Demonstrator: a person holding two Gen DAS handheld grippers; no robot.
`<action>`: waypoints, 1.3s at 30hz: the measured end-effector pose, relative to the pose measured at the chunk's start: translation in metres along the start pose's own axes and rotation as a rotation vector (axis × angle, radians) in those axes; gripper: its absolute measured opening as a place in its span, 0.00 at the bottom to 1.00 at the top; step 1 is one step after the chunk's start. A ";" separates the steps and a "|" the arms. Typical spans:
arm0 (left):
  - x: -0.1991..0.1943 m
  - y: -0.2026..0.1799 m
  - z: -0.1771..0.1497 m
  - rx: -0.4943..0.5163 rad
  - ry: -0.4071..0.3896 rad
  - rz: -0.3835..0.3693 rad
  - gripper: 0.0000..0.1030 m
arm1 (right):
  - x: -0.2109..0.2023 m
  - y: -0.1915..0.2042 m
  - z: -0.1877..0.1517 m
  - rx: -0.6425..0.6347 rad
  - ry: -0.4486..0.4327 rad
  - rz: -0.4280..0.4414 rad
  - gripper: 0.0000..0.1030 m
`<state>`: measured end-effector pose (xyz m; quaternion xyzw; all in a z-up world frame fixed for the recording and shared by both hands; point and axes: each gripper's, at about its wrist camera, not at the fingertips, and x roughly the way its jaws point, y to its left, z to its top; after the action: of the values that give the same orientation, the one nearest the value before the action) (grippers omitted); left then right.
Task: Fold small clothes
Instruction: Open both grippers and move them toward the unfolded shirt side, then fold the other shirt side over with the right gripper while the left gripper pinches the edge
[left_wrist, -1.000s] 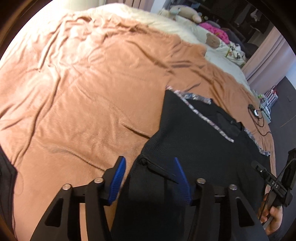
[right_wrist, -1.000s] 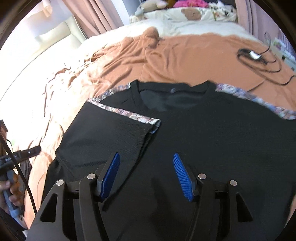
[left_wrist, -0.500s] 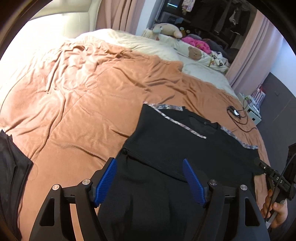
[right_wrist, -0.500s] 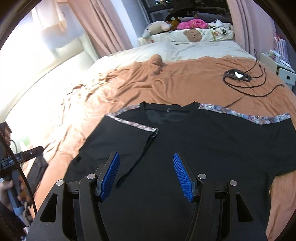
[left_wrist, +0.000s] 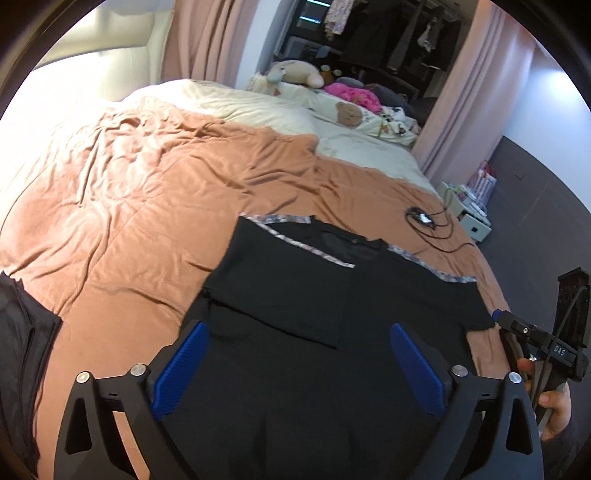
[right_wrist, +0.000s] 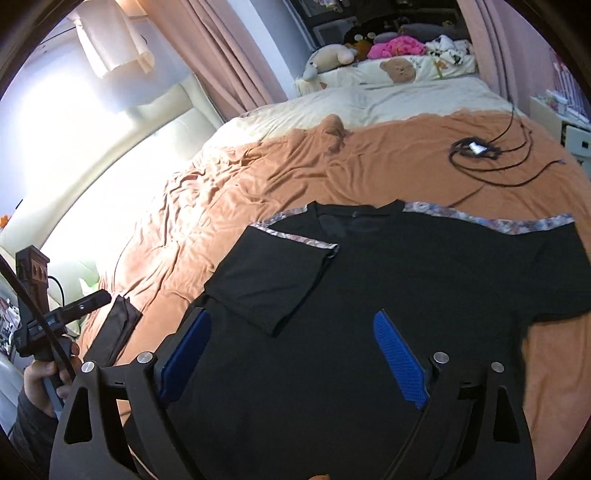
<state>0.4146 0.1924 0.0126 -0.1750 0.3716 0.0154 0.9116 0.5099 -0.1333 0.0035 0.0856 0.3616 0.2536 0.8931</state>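
Ribbed blue fingers (left_wrist: 192, 365) spread, flat black knit shirt (right_wrist: 406, 295), rumpled tan blanket (left_wrist: 147, 206)

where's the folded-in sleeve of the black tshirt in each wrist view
Left wrist: the folded-in sleeve lies just left of centre, above the open left gripper, on the black t-shirt.
Right wrist: the same sleeve sits left of centre, above the open right gripper.
Shared landmark: the coiled black cable on the orange blanket, beyond the shirt's collar.
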 end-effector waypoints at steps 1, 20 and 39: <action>-0.002 -0.005 -0.001 0.006 -0.004 -0.007 0.98 | -0.007 -0.001 -0.002 -0.002 -0.006 -0.010 0.87; -0.004 -0.102 -0.011 0.097 -0.011 -0.091 1.00 | -0.090 -0.011 -0.041 0.070 -0.025 -0.201 1.00; 0.074 -0.188 -0.007 0.161 0.034 -0.137 1.00 | -0.098 -0.110 -0.071 0.256 -0.088 -0.218 1.00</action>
<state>0.4926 0.0057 0.0153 -0.1263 0.3744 -0.0796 0.9152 0.4441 -0.2798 -0.0259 0.1700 0.3584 0.1031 0.9122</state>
